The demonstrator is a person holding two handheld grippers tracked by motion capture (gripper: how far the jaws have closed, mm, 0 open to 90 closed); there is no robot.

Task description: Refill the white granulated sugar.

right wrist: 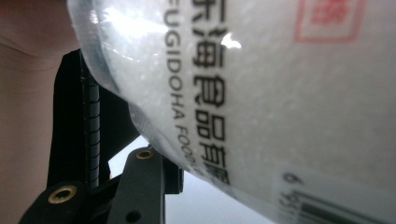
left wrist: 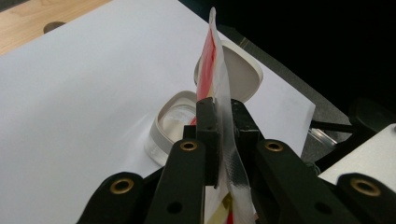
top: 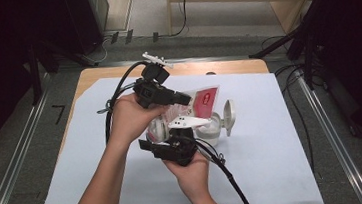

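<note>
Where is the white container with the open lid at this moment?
In the high view, the white container stands on the white sheet near the table's middle, just right of both hands, under the bag held by the left tongs.

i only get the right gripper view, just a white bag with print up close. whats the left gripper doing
Observer: The left gripper is shut on the bag's flat edge.
Operator: anything under the bag
Observer: Yes, an open white container stands on the white sheet.
Operator: wheres its lid
Observer: The lid is flipped up beside the container.
</note>
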